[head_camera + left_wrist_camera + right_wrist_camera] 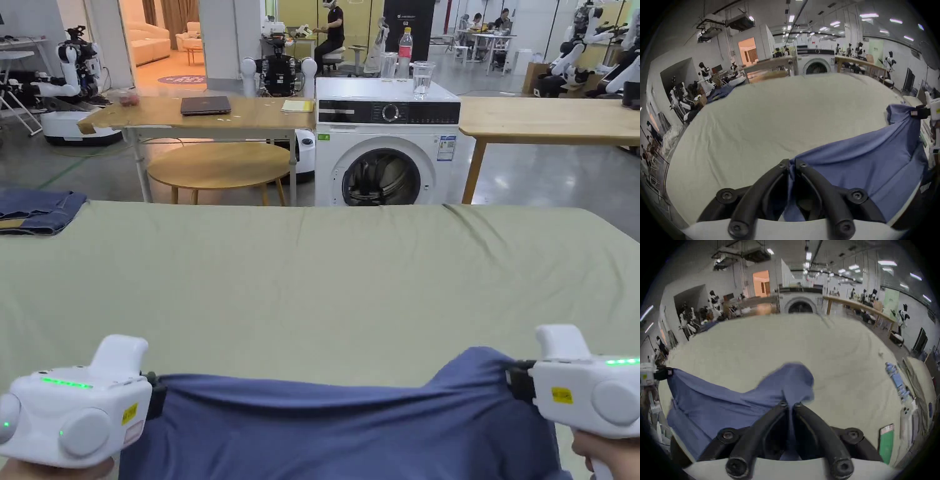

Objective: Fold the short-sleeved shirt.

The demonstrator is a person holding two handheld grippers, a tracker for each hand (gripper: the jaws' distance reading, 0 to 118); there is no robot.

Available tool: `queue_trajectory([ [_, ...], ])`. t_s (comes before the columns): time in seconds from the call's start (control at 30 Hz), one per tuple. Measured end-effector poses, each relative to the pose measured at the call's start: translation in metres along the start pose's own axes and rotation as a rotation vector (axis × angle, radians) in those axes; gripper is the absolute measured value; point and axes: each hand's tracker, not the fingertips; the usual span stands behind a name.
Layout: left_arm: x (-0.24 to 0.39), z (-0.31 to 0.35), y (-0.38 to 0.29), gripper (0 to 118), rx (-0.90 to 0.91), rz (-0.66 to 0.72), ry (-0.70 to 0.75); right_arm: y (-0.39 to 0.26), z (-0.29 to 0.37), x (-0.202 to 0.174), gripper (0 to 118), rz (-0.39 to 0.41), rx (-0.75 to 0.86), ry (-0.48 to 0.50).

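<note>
Blue shirt (337, 425), near edge of green-covered table (312, 275); left gripper (792, 165) and right gripper (790, 405) each clamped on its fabric.

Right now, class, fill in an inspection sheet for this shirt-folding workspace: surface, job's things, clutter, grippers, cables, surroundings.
Surface: pale green sheet, lightly creased.
Job's things: blue shirt held up at the near edge, sagging between the grippers.
Clutter: folded denim at the far left corner.
Grippers: left gripper and right gripper each shut on the shirt.
Cables: nothing seen.
Surroundings: washing machine, door open; wooden tables; a seated person.
</note>
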Motion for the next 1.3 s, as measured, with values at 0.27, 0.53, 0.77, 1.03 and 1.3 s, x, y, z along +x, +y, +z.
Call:
queue_trajectory([
  [0.27, -0.005, 0.113, -0.072, 2, 0.068, -0.021, -0.049, -0.074, 0.133, -0.019, 0, 0.071, 0.111, -0.018],
  [0.53, -0.016, 0.101, -0.165, 2, -0.133, 0.056, -0.072, -0.199, 0.132, -0.034, 0, -0.007, -0.079, -0.008],
  [0.77, 0.003, 0.118, -0.133, 102, 0.013, 0.061, 0.013, -0.159, 0.146, -0.051, 90, 0.008, 0.052, -0.056],
  [1.03, 0.072, 0.126, -0.057, 102, 0.289, 0.048, 0.006, -0.069, 0.15, -0.119, 95, 0.04, 0.408, -0.04],
  [1.3, 0.094, 0.139, -0.047, 0, 0.354, -0.006, 0.025, -0.074, 0.144, -0.14, 4, 0.09, 0.504, -0.07],
])
